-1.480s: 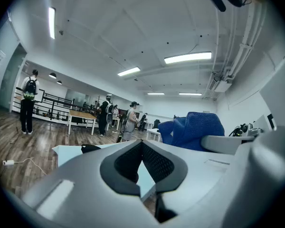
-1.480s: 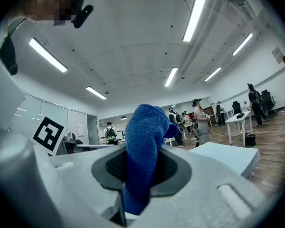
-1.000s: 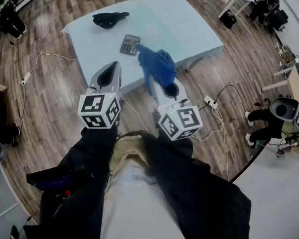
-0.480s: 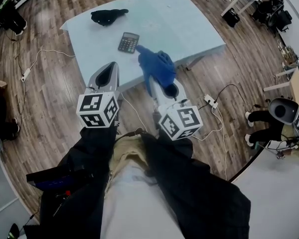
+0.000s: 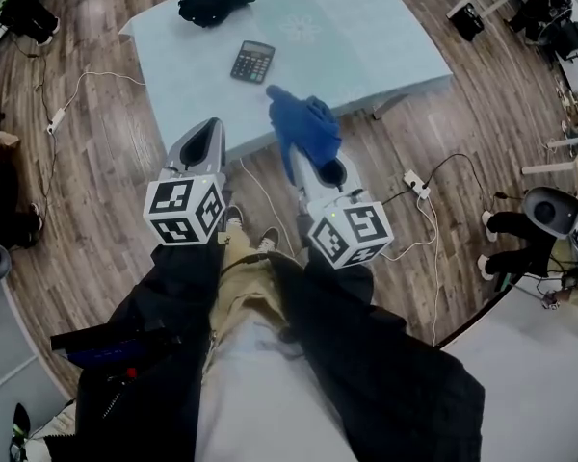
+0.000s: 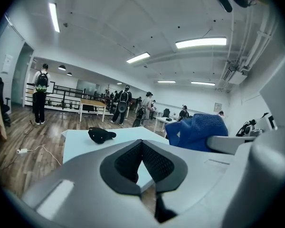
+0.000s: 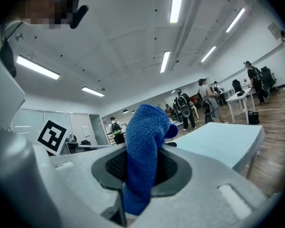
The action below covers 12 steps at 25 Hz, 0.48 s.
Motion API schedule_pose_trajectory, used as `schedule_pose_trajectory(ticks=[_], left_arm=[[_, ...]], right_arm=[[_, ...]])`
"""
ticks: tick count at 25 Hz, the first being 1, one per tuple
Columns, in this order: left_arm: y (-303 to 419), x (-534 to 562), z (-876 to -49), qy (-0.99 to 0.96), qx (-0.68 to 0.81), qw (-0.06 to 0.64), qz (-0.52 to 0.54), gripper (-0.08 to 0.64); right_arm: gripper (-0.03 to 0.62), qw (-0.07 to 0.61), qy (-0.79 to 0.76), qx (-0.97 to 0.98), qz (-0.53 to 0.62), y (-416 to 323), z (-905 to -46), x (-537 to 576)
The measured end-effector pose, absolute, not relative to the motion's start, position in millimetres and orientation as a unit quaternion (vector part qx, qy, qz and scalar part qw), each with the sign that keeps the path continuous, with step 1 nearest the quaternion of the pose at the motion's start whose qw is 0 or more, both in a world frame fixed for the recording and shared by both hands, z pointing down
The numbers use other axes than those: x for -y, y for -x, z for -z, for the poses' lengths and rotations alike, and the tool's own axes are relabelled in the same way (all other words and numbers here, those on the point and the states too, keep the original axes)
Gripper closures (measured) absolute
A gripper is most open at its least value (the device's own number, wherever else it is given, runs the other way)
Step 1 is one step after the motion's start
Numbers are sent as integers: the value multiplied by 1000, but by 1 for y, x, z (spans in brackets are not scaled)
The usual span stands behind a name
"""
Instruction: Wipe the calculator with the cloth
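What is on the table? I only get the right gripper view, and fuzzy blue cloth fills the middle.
Observer: The head view shows a calculator lying flat on the table, ahead of both grippers.
Operator: Is my cloth touching it?
Observer: No. The blue cloth in the right gripper is clear of the calculator, nearer the table's front edge.
Operator: What's my other gripper holding?
Observer: Nothing. The left gripper has its jaws together and empty.

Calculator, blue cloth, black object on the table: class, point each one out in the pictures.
calculator point(image 5: 252, 63): head view, middle of its keypad.
blue cloth point(image 7: 142, 146): right gripper view, the fold clamped between the jaws.
black object point(image 5: 210, 10): head view, its thick middle.
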State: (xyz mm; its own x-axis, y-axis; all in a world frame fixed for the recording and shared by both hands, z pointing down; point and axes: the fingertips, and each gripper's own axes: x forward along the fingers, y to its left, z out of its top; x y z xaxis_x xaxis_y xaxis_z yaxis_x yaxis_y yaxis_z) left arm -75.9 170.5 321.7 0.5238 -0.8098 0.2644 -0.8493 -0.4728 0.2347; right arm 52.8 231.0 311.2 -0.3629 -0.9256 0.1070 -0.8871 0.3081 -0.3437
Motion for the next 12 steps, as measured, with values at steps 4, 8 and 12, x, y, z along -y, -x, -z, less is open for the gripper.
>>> schedule_pose_trajectory(ticks=[4,8,12], left_arm=[[75,-156,-327,-855,483,176,-64,565],[75,-123,-330,-857,477,184,-54,565],[67,-96,-320,-866,464,179,-41,565]], right_arm=[[499,53,560,-807,182,-52,-315,-217],[499,43,567,-803,177,-51,-315,-191],[499,43,580,-797,164,-59,-303,-168]])
